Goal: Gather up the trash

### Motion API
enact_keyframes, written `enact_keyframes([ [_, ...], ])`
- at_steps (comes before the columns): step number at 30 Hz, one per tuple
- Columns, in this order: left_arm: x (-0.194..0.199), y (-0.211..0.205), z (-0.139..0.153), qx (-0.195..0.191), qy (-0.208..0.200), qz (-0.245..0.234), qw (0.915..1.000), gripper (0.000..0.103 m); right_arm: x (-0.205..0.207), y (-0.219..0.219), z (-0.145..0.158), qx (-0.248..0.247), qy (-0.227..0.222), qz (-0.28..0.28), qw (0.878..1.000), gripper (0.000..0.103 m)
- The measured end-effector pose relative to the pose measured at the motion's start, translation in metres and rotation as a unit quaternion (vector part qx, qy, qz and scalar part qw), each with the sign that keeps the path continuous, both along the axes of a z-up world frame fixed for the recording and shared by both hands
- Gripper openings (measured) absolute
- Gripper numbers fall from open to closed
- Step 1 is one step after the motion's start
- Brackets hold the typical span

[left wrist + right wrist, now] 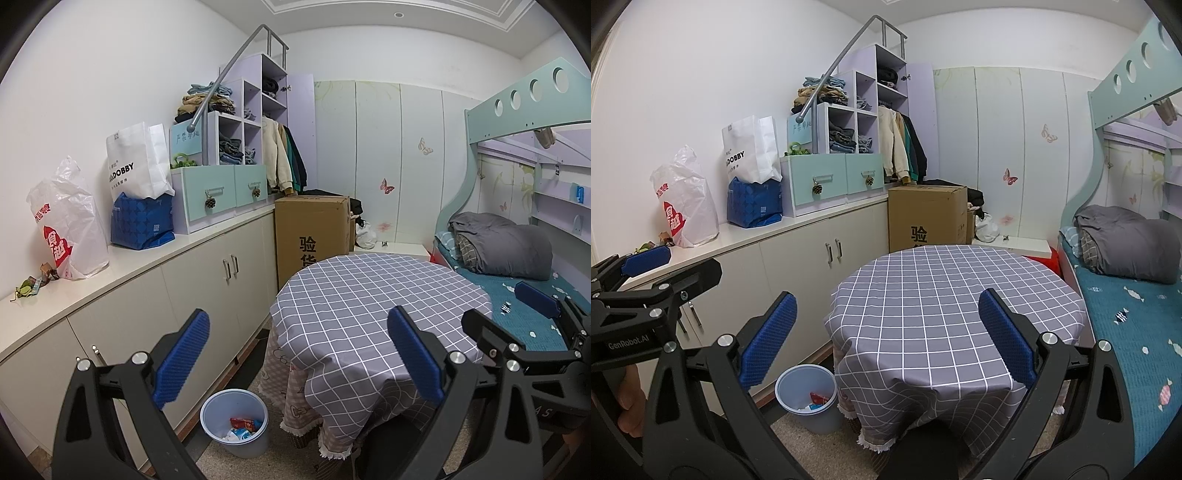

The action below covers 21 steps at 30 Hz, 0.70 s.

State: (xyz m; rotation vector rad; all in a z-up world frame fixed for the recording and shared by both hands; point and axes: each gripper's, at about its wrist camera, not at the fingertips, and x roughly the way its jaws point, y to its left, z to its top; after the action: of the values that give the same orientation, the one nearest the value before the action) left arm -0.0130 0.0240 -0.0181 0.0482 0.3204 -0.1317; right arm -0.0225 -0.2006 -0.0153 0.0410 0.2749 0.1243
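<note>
Wrappers already lay in blue bin (pixel 235 424) at 7 o'clock beside round counter (pixel 369 295), its checked cloth bare; left gripper (pixel 299 354) and right gripper (pixel 886 336) jaws apart, empty; task seemingly near done.

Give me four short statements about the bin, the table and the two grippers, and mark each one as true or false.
1. The blue bin stands on the floor beside the round table. True.
2. The bin is empty. False: it holds some wrappers.
3. The left gripper and the right gripper are both open and hold nothing. True.
4. Trash lies on the checked tablecloth. False: no trash is seen on it.
</note>
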Motion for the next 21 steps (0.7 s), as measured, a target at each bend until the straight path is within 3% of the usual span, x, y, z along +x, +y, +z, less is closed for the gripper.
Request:
enact_keyframes([
  [21, 0.004, 0.012, -0.002, 0.002, 0.001, 0.001, 1.0, 0.095, -0.004, 0.001, -0.004, -0.001, 0.004, 0.002, 1.0, 0.097],
])
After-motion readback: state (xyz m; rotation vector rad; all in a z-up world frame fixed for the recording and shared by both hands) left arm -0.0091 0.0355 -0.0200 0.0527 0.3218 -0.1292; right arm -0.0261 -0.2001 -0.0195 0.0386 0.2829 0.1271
